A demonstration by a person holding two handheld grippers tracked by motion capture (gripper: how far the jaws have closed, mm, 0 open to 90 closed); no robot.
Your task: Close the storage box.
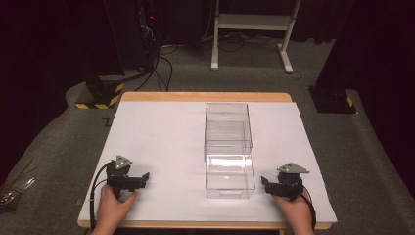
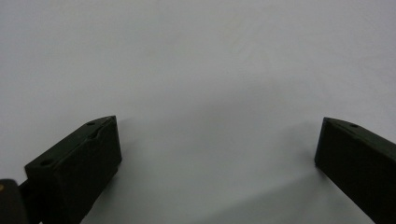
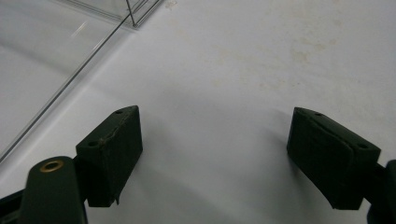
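While both grippers rest with jaws apart, left gripper (image 1: 143,178) at seven o'clock, right gripper (image 1: 265,183) at five, the clear plastic drawer box (image 1: 228,149) sits mid-table; probably light, rigid, slippery; grip a wall edge.

White-topped table (image 1: 161,132) in front of us, a pale wooden edge showing along its far side and near side. Sitting right on the white surface, a little right of centre, are two clear plastic boxes in a line: the far box (image 1: 228,128) toward the back, the near box (image 1: 230,176) closer to the person, the two touching or very nearly so. In the right gripper view, faint brownish smudges mark the white surface (image 3: 299,51). Grey carpeted floor (image 1: 58,142) lies all around the table.
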